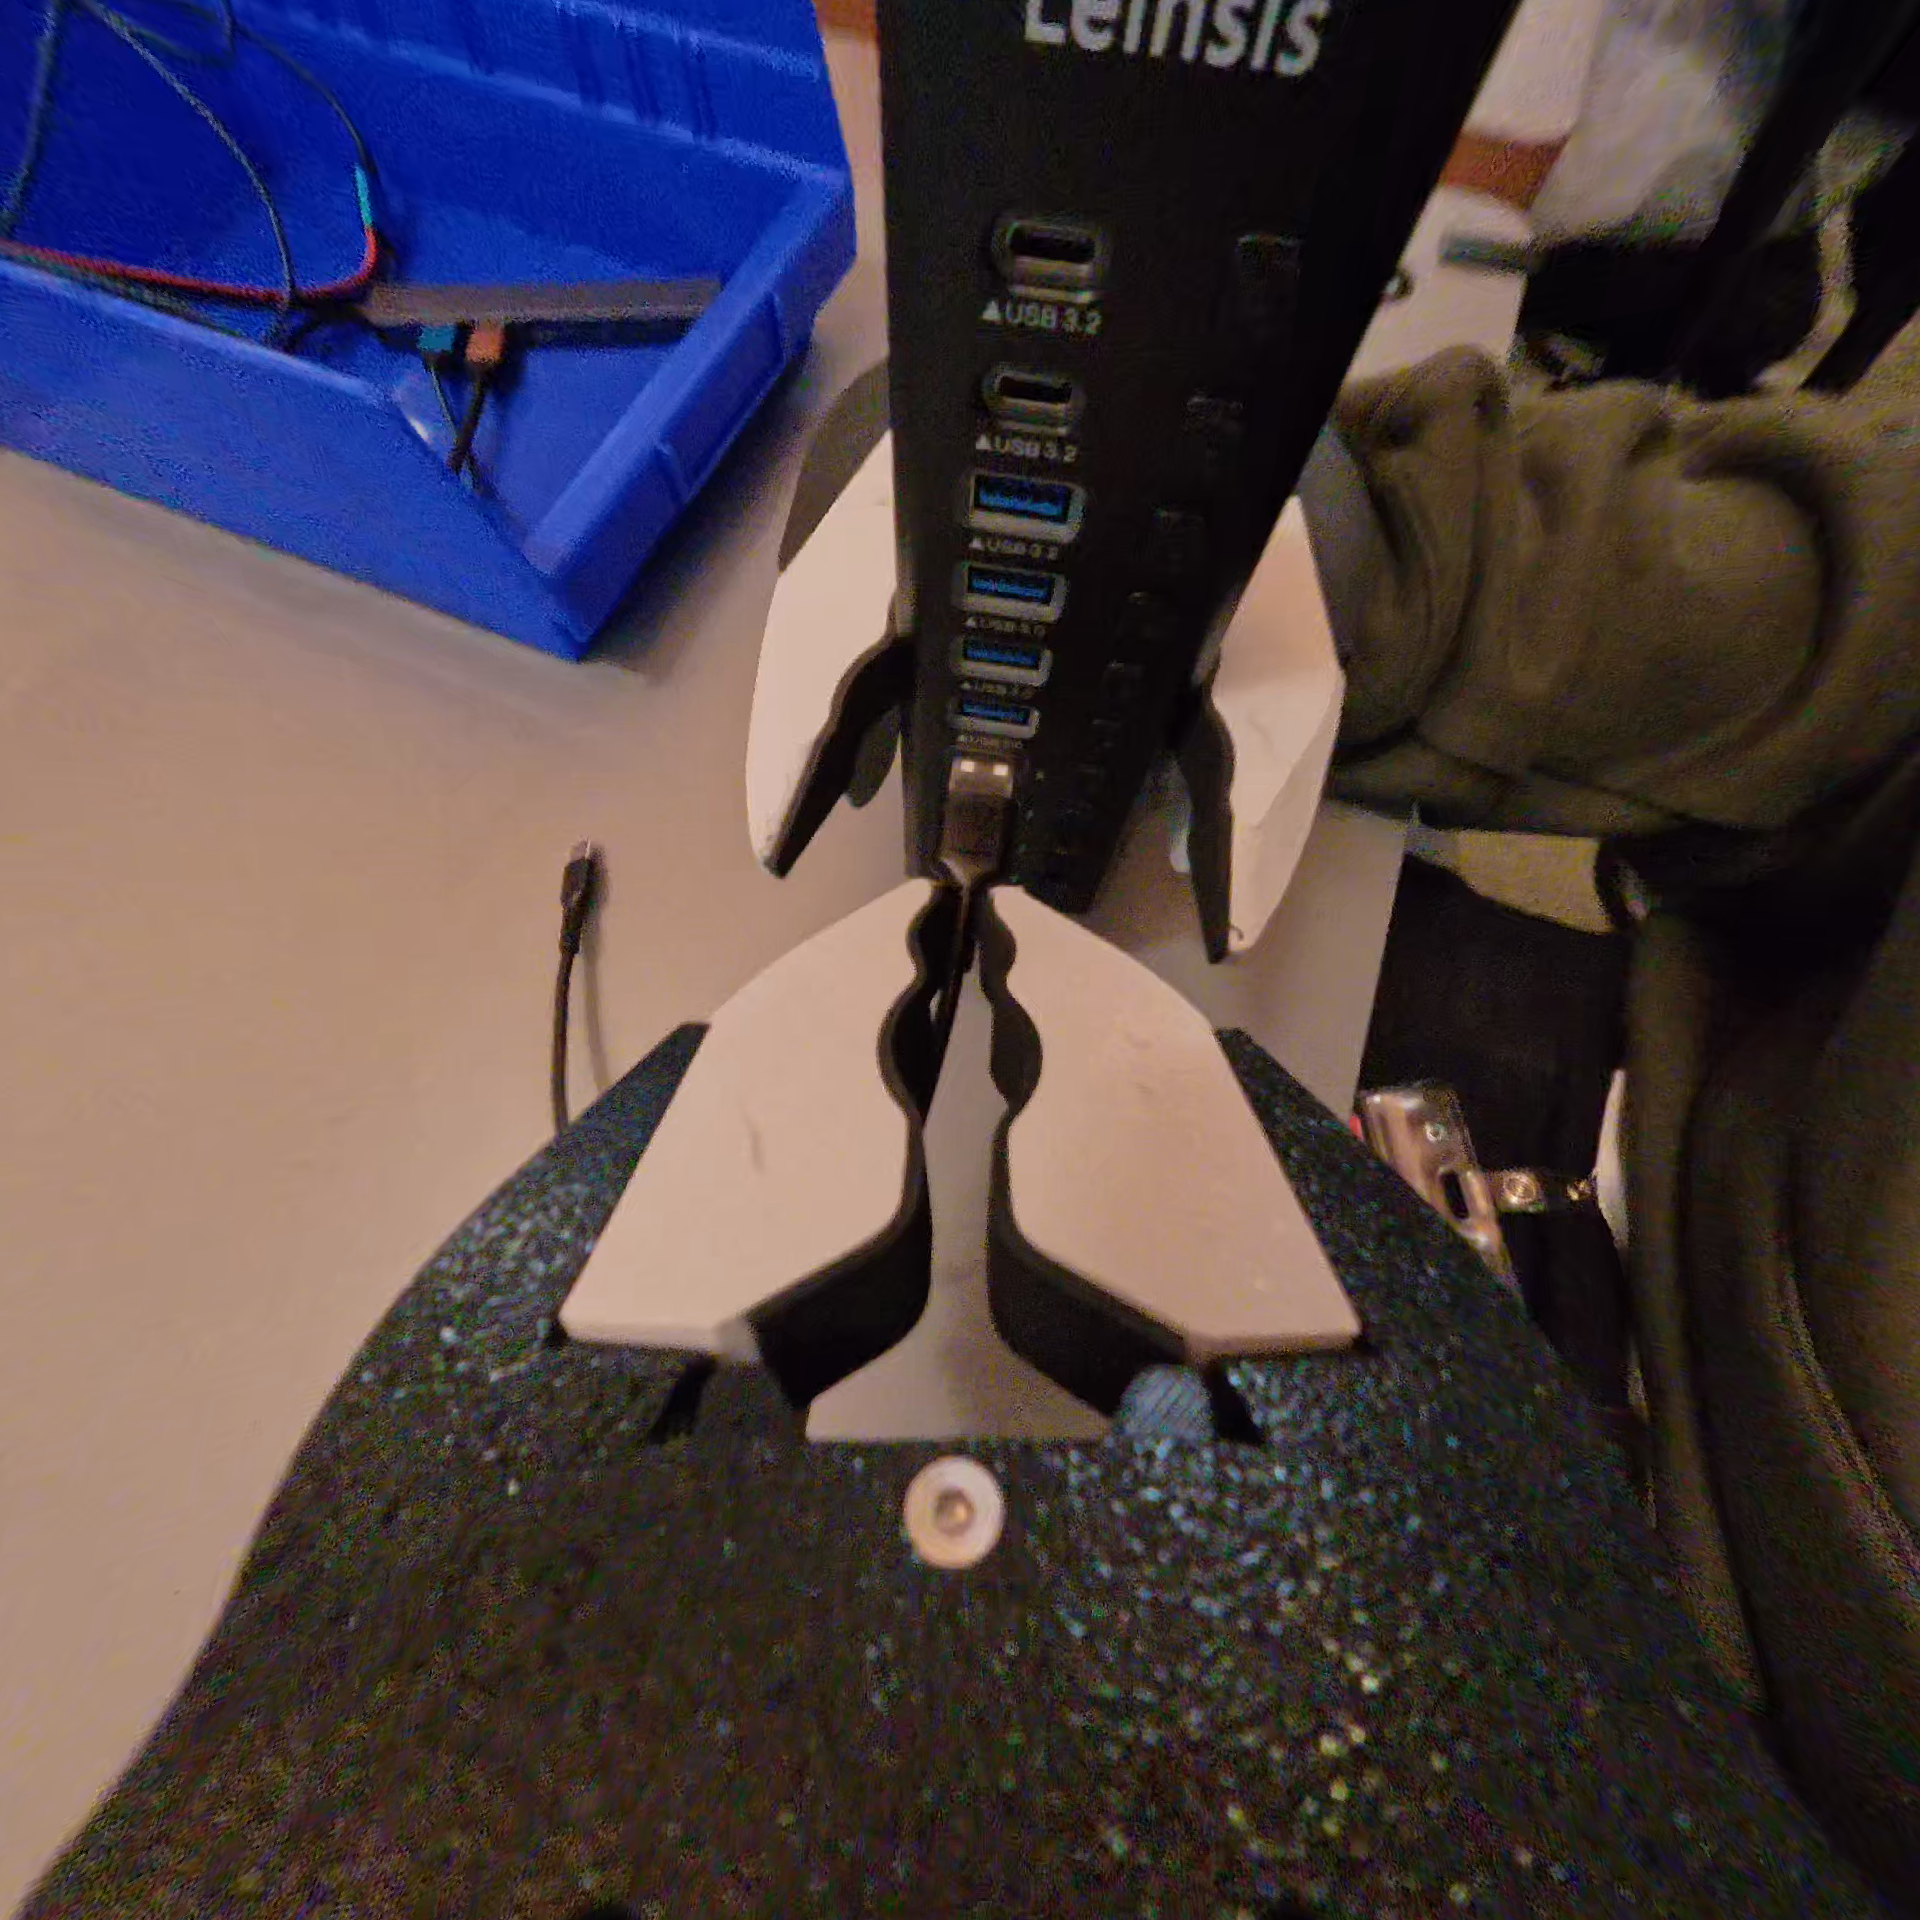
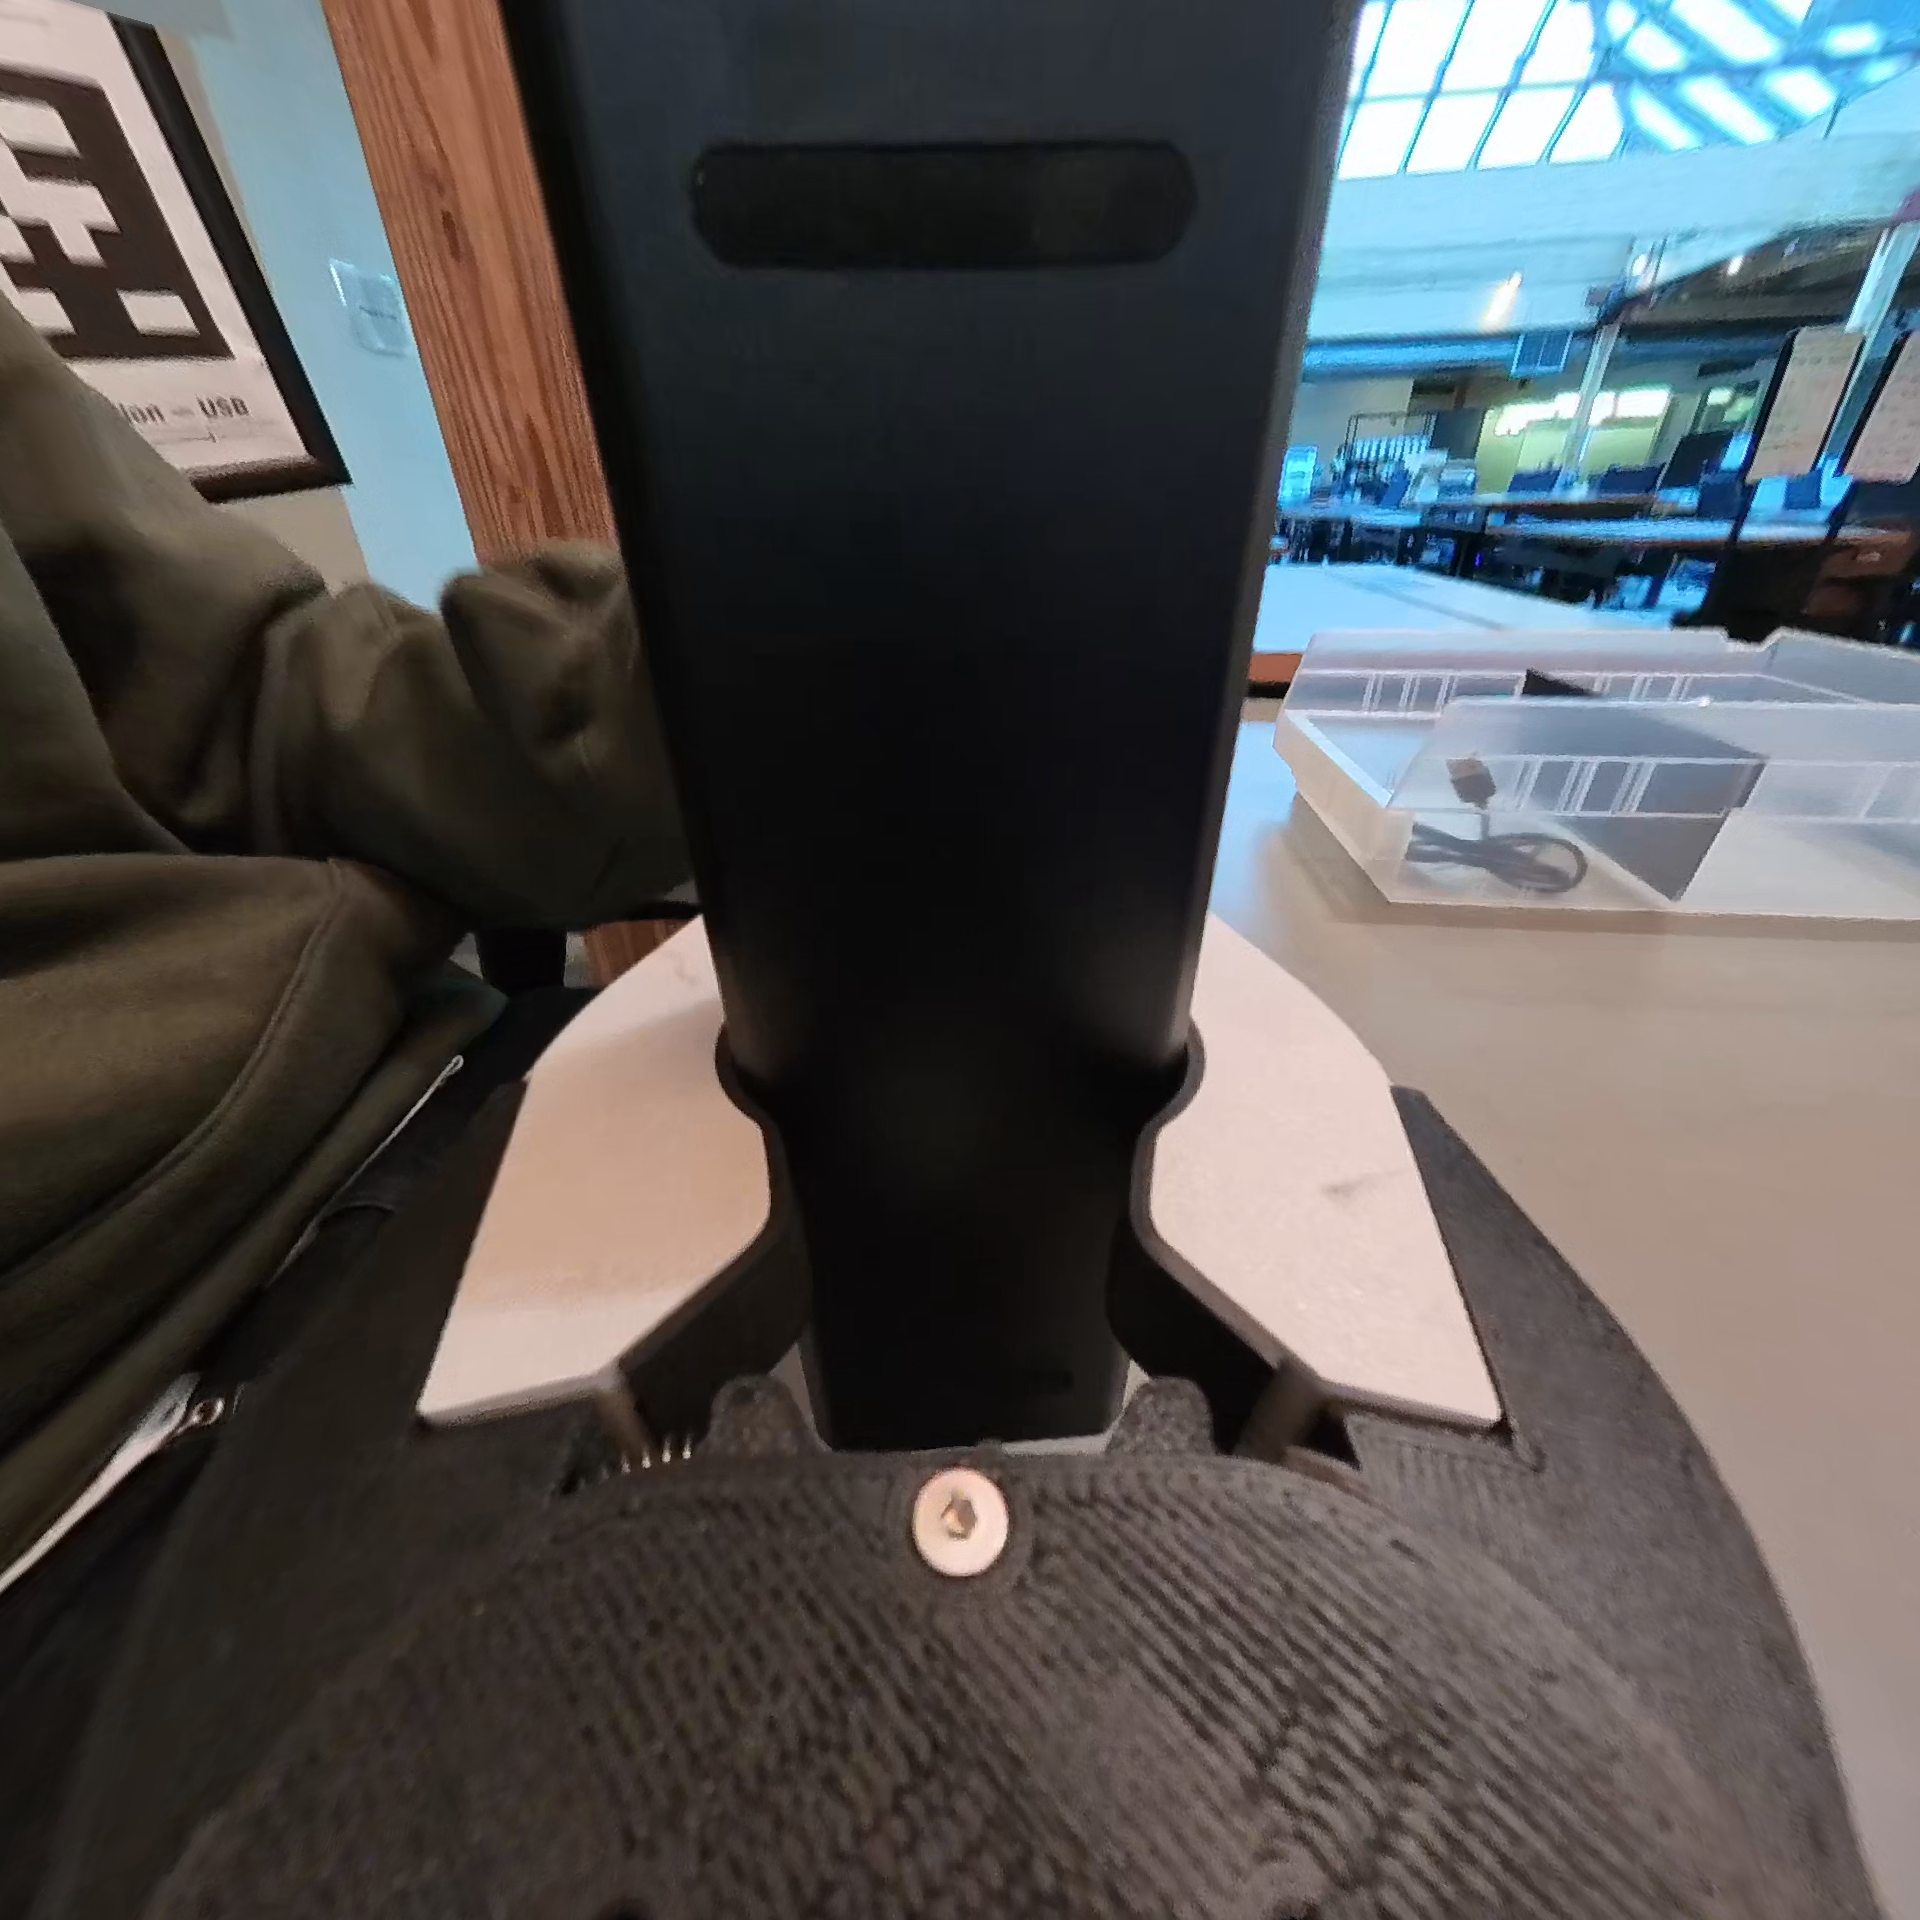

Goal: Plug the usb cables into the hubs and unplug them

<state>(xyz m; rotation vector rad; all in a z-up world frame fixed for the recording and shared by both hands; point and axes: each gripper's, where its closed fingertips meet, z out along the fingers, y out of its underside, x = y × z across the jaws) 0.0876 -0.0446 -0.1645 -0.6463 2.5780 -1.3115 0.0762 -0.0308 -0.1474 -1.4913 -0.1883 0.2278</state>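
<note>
A tall black USB hub (image 1: 1122, 312) stands upright with its column of ports facing the left wrist view. My right gripper (image 2: 956, 997) is shut on the hub's lower end (image 2: 935, 623), seen from its plain back. Its white fingers (image 1: 800, 665) flank the hub in the left wrist view. My left gripper (image 1: 961, 894) is shut on a black USB cable just behind its plug (image 1: 977, 821). The plug's metal tip sits at the lowest port, with some metal showing. I cannot tell how deep it sits.
A blue bin (image 1: 260, 436) with cables and a flat dark bar stands at the back left. A loose black cable end (image 1: 577, 883) lies on the grey table (image 1: 260, 935). A clear plastic organiser (image 2: 1558, 810) holding a cable stands to the right. A dark green sleeve (image 1: 1610, 603) is close on the right. My two grippers' fingertips are within a few centimetres of each other.
</note>
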